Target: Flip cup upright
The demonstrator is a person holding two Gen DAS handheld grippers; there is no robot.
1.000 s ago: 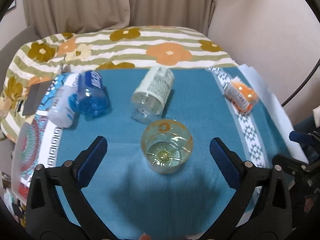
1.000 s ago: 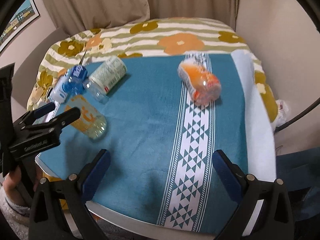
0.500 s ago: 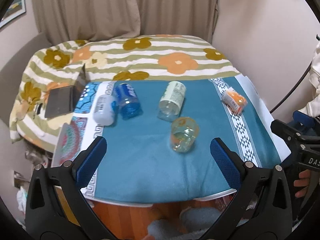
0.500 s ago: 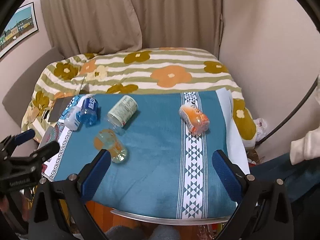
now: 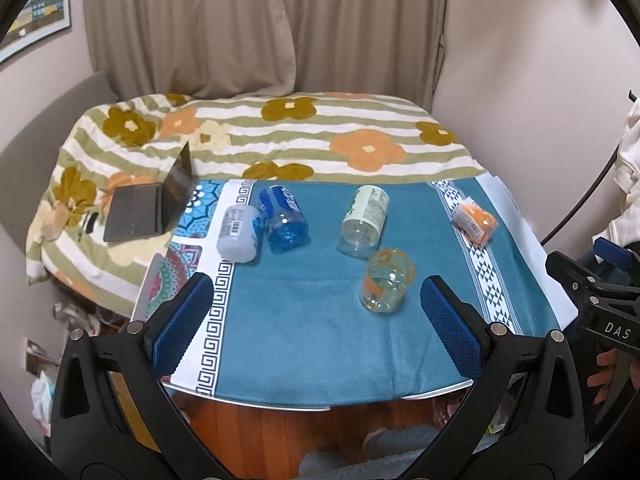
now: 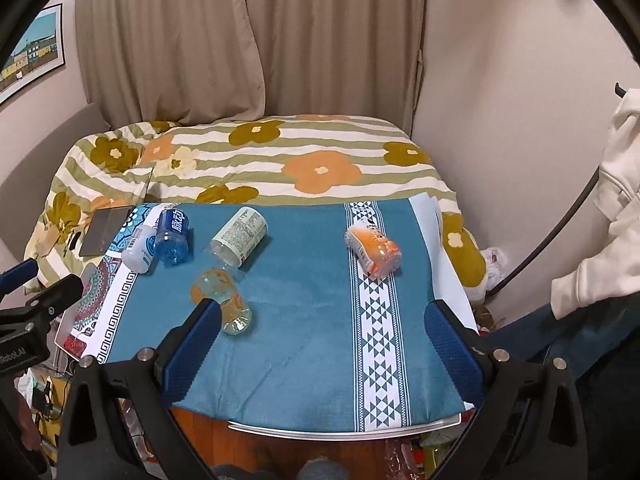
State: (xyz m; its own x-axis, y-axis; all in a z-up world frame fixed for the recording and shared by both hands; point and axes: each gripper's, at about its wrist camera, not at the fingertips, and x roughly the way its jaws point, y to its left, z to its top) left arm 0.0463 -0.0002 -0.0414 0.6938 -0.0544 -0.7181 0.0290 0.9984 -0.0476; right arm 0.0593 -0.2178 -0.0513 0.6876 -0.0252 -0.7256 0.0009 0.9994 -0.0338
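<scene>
Both tongs, left (image 5: 316,316) and right (image 6: 326,342), gape wide, holding nothing

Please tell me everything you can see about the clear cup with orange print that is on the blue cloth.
The clear plastic-looking cup with orange print lies on its side on the blue towel-like cloth, not upright. Its ribbed base points toward the near table edge; the other end points toward the clear bottle with a pale green label behind it. It looks empty. Whether it touches that bottle is unclear. Neither gripper touches it.
</scene>
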